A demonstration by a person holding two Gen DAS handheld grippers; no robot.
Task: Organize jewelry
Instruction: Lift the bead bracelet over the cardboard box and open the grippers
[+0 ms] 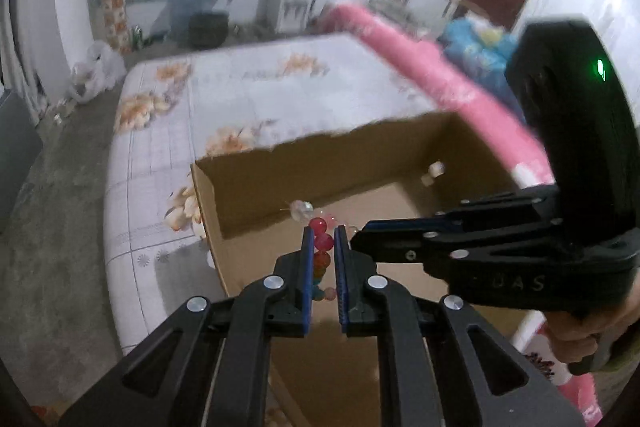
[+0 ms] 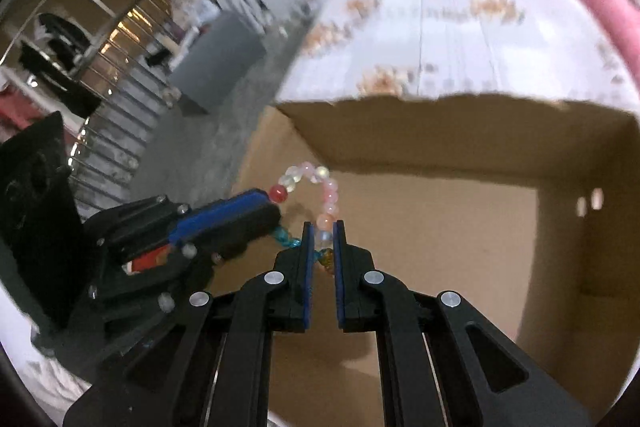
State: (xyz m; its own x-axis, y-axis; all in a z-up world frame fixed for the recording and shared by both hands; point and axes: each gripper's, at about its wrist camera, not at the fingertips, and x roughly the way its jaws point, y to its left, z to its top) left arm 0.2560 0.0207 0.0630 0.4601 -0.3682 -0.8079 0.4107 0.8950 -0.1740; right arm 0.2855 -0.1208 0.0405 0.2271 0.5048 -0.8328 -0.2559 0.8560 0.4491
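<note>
Jaws on both grippers are pinching the same beaded bracelet [image 2: 308, 195], each pair nearly closed with only a bead's width between the blue pads. The left gripper [image 1: 323, 239] is clamping the red and orange beads, while the right gripper [image 2: 322, 235] is gripping the pale pink end, so the loop is hanging between them over the open cardboard box [image 2: 440, 227]. The bracelet is probably behaving as a light, floppy strand of hard, slick round beads; holding across a bead rather than the cord seems safest, and pulling the two ends apart could be straining the string. Motion blur is smearing the desk [image 1: 248, 99] and the pink roll [image 1: 420, 75]. Beads inside the jaws are partly hiding, and the small pale objects [image 1: 434, 173] deeper in the box are staying unidentifiable.
</note>
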